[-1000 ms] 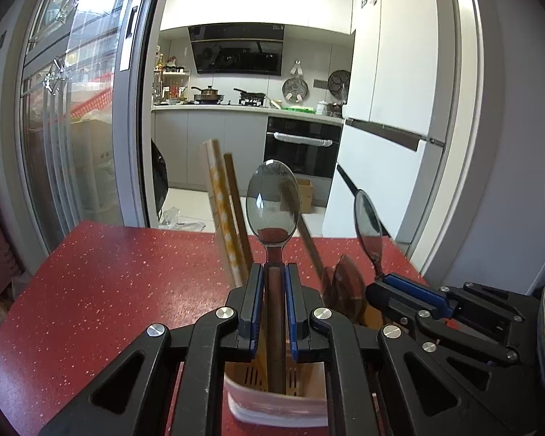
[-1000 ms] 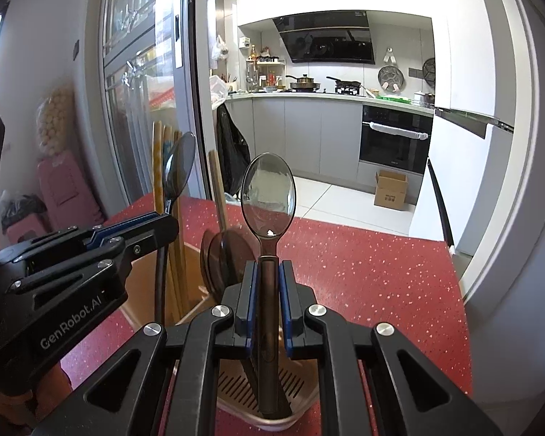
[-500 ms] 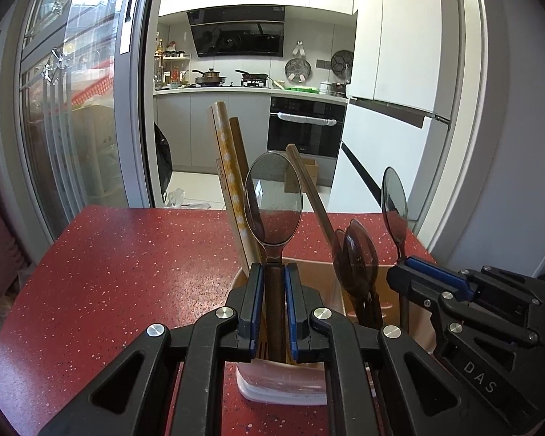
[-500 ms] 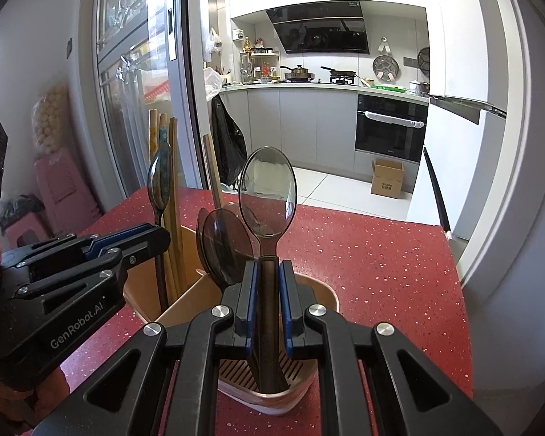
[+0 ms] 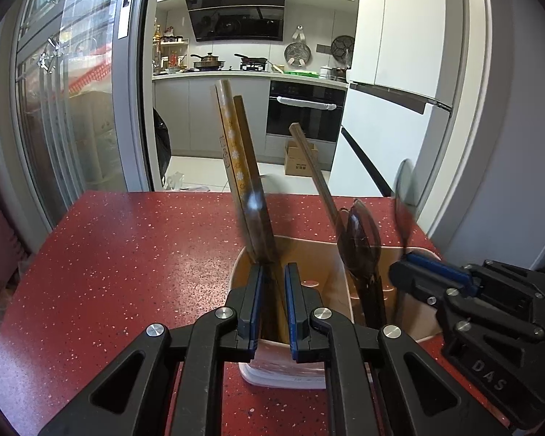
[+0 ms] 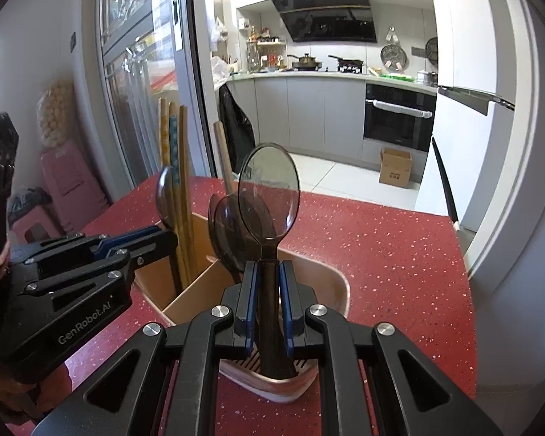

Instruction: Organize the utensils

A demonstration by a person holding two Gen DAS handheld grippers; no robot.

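A tan utensil holder (image 5: 319, 254) (image 6: 327, 283) with compartments stands on the red table. My left gripper (image 5: 272, 272) is slightly open over its left compartment; a smoky clear spoon (image 5: 259, 218), blurred, is slipping down between the fingers beside the chopsticks (image 5: 232, 145). My right gripper (image 6: 269, 269) is shut on another smoky clear spoon (image 6: 269, 192), held upright with its handle inside the right compartment. Two more spoons (image 5: 359, 232) (image 6: 229, 218) stand in the holder. In the right wrist view the chopsticks (image 6: 174, 167) lean in the far left compartment.
The red speckled table (image 5: 127, 261) (image 6: 399, 254) ends at a glass sliding door (image 5: 72, 109) on the left and a white wall (image 6: 519, 218) on the right. A kitchen with an oven (image 5: 305, 112) lies beyond.
Both grippers have lowered toward the holder. My left gripper's jaws have parted and its spoon has tilted and dropped into the compartment. My right gripper still holds its spoon, now lower.
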